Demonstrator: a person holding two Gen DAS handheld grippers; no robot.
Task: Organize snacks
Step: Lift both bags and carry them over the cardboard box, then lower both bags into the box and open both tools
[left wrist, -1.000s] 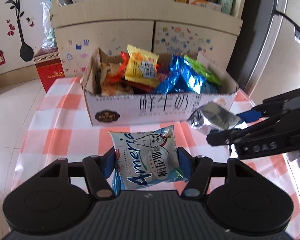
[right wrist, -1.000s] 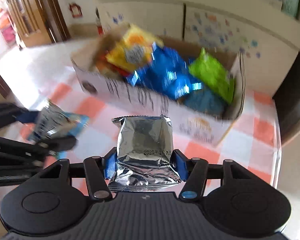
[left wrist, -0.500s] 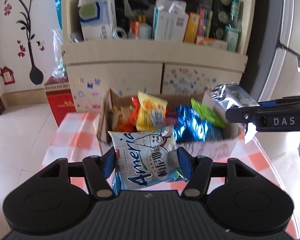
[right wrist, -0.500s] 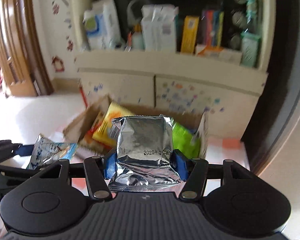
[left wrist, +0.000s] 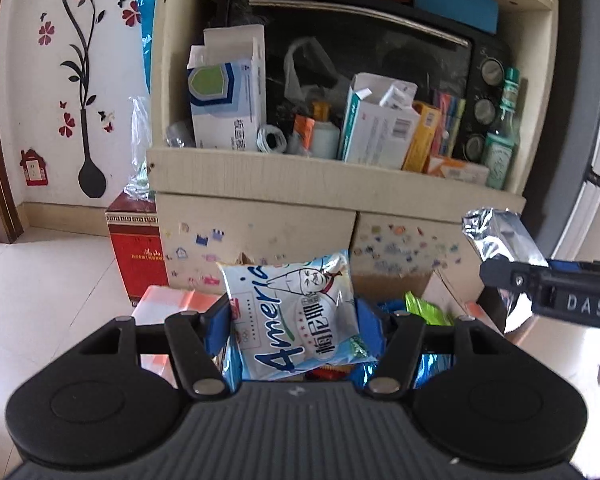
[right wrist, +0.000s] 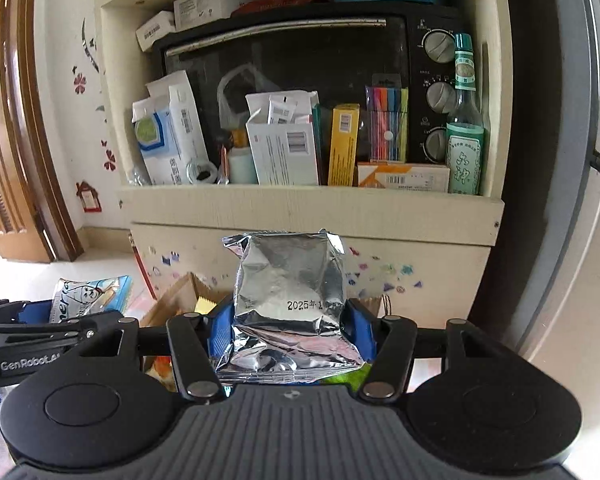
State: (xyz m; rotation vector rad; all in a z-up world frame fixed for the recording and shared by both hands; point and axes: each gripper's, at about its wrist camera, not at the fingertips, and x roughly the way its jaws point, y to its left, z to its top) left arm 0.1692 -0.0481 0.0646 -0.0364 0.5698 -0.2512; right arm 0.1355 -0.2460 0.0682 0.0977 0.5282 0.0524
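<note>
My left gripper [left wrist: 292, 316] is shut on a pale blue snack packet [left wrist: 296, 316] with cartoon print, held upright above the cardboard snack box [left wrist: 440, 284]. The box is mostly hidden behind the gripper; blue foil and green packets [left wrist: 424, 312] show inside it. My right gripper [right wrist: 288, 324] is shut on a silver foil packet [right wrist: 288, 300], also raised over the box [right wrist: 180, 292]. In the left wrist view the silver packet [left wrist: 496, 236] and right gripper [left wrist: 500, 272] sit at the right edge. In the right wrist view the blue packet [right wrist: 88, 292] shows at the left.
Behind the box stands a cream cabinet [left wrist: 340, 180] whose shelf holds cartons, a black toaster oven [right wrist: 300, 60] and a green glass bottle [right wrist: 464, 136]. A red box [left wrist: 136, 252] sits on the floor at the left. A grey fridge door [right wrist: 572, 160] is at the right.
Both grippers have risen and tipped upward with their packets. The box has dropped to the bottom of both views and the cabinet shelf now fills them.
</note>
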